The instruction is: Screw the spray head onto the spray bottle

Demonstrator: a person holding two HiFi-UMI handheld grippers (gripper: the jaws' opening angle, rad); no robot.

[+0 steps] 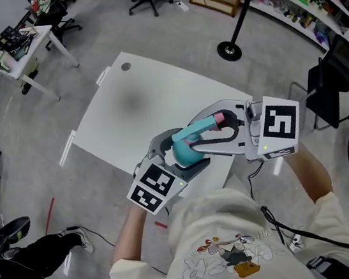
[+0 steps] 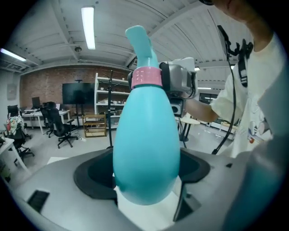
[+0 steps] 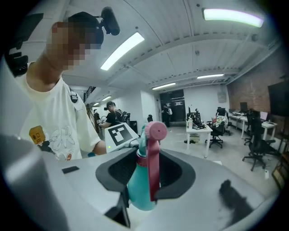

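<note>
The person holds two hand-held grippers, both above the one white desk (image 1: 124, 104), neither resting on it. Each carries one cube with square markers, so two cubes show: the left one (image 1: 157, 186) low and near the person's chest, the right one (image 1: 280, 124) further right and a little higher.

The left hand-held gripper (image 1: 175, 151) is clamped on the rounded body of the single teal spray bottle (image 2: 144, 149). In the left gripper view the bottle's base fills the space between the jaws and its neck points away from the camera.

At the neck sits one pink collar (image 2: 146, 76), and above it the one spray head (image 3: 152, 149), teal on top with a pink trigger and nozzle. The head stands on the bottle's neck; whether it is screwed tight cannot be told.

The right hand-held gripper (image 1: 215, 131) meets the bottle from the other end. Its jaws are closed on the spray head, which stands upright between them in the right gripper view, the bottle body showing just behind. The two grippers face each other with the bottle spanning between them.
</note>
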